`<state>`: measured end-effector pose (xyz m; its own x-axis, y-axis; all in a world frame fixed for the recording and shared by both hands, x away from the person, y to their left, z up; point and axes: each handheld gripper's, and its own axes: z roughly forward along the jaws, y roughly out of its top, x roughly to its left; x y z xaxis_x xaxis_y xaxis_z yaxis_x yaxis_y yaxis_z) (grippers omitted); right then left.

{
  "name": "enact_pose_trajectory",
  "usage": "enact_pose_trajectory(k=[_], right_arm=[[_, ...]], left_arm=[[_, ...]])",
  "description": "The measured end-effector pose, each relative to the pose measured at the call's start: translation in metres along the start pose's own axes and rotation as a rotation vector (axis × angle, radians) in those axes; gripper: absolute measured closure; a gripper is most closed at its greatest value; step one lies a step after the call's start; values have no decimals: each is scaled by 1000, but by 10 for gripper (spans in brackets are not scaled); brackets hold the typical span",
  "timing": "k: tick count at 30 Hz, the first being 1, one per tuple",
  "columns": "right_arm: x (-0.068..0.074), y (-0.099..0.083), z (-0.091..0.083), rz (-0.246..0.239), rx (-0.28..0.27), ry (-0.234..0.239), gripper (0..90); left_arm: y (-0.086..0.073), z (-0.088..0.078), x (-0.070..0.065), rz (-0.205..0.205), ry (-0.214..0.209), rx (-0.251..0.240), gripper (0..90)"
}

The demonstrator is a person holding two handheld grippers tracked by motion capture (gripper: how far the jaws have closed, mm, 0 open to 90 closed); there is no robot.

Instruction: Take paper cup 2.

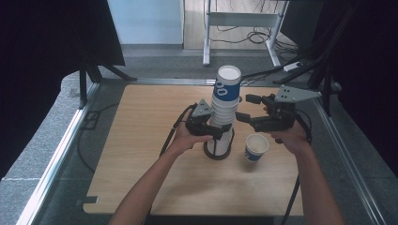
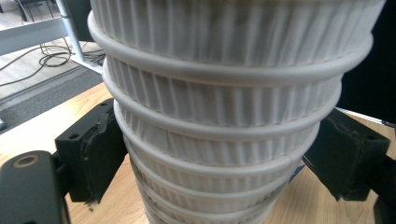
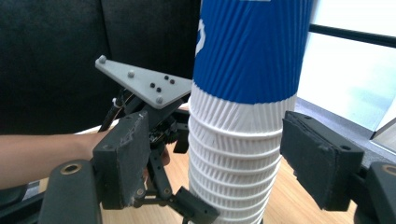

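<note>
- Nearest the camera in the high view, the person's two forearms came in from the bottom edge and reached forward over the wooden table (image 1: 141,187).
- A single paper cup (image 1: 256,147) stood upright on the table, mouth up, just in front of the right hand and near the foot of the stack.
- The stack of upturned paper cups (image 1: 222,115) stood at mid-table, its ribbed white rims nested one over another and a blue-printed cup on top.
- The left gripper (image 1: 212,131) was closed on the lower part of that stack; in the left gripper view its black pads sat against the ribbed rims (image 2: 224,140) on both sides, the left one (image 2: 100,149) pressing the wall.
- The right gripper (image 1: 246,108) was held higher, beside the stack's right flank, with its jaws spread apart.
- In the right gripper view the stack (image 3: 238,158) rose between those jaws, and a gap showed between the wall and each pad; the left one (image 3: 123,156) looked very close to the cups, though touch could not be settled from that angle.
- The same view showed the left gripper's grey three-cornered plate (image 3: 144,86) just behind the stack, with the left hand below it.
- Beyond the table's far edge lay grey floor, the legs of a white frame (image 1: 239,28) and loose cables (image 1: 256,37).
</note>
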<state>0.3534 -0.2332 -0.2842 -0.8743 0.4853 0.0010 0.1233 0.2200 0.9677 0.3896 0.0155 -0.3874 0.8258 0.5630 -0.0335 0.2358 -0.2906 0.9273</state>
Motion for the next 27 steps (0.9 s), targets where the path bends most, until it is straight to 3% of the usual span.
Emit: enact_pose_trajectory(k=[27], right_arm=[[-12, 26, 11, 1, -12, 2, 230]], left_arm=[[1, 0, -1, 10, 1, 7, 127]])
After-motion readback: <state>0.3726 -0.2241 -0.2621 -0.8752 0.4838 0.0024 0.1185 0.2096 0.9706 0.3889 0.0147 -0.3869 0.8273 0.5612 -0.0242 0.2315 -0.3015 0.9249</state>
